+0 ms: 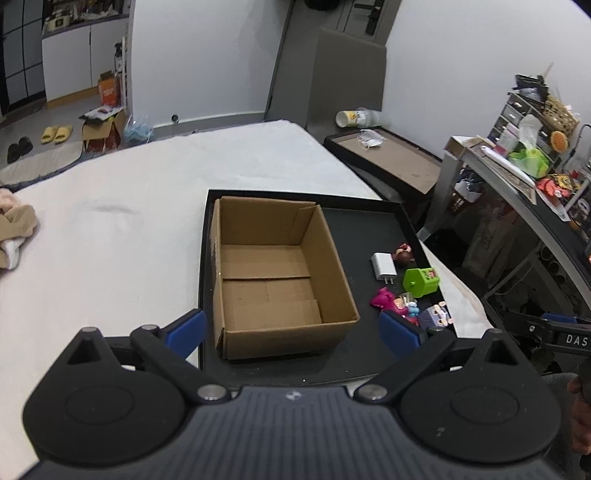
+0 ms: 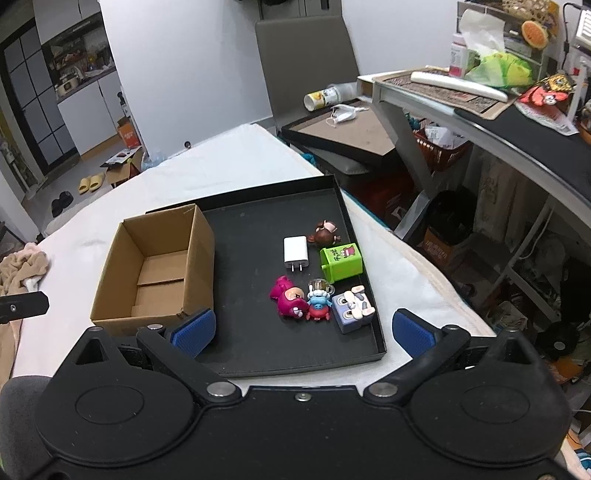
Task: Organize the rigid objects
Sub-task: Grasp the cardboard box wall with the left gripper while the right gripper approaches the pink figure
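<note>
Left wrist: my left tongs (image 1: 291,330) gape wide, empty, cardboard box (image 1: 277,273) straight ahead on black tray (image 1: 365,229), toys ahead-right. Right wrist: right tongs (image 2: 303,332) wide, empty; white charger (image 2: 295,254), green cube (image 2: 341,262), pink figure (image 2: 290,301) just ahead, box ahead-left.

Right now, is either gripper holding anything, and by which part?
Nothing is held. The left gripper and right gripper are both open and empty, the small toys lying untouched on the black tray.

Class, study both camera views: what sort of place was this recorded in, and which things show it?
Probably a lived-in home: yellow slippers on the floor, a cluttered desk with a tissue box, and white cupboards behind.
</note>
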`<state>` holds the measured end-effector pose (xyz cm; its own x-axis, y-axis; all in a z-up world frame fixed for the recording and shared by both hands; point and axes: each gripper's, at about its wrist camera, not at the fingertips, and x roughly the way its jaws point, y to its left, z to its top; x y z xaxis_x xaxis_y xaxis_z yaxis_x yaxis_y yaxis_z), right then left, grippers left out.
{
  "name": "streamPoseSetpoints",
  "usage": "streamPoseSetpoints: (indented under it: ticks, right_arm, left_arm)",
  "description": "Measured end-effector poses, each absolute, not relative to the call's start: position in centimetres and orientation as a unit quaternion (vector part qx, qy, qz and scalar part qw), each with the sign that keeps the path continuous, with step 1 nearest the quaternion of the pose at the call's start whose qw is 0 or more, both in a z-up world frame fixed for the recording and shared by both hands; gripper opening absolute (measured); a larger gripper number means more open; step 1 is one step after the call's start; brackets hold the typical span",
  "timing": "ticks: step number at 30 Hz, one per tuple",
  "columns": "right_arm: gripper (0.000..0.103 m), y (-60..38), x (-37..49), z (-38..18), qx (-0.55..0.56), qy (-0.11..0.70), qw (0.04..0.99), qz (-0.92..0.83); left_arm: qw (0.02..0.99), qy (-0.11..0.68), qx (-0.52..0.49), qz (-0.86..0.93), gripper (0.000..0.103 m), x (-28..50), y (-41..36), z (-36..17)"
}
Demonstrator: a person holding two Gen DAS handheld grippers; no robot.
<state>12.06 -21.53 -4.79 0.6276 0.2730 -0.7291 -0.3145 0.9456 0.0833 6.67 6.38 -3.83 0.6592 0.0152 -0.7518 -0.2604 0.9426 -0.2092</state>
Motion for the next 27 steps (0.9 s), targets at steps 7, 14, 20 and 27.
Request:
streamPoseSetpoints:
  ticks: [7,14,20,27]
  right_arm:
    - [0.103,-21.1,14.6,-6.2,-0.022,0.418,0.893,0.162]
    - [0.101,-20.2,17.0,-7.6,-0.03,0.435,0.884,0.172]
    - [0.098,-19.0,19.0,-8.6,-0.031,0.455,0.873,0.175]
    - [0.091,-17.0,20.8,-10.0,-0.054,0.474,0.86,0.182]
  left_arm:
    - [0.886,0.423,-0.172,0.086,0.095,8.5,8.2,-5.6]
    - [0.872,0.443,-0.184,0.098,0.079,10.2,9.9,-7.5]
    - [0.861,0.459,-0.19,0.106,0.07,11.7,11.1,-9.2]
    - [0.844,0.484,-0.198,0.116,0.056,13.2,12.5,-11.7]
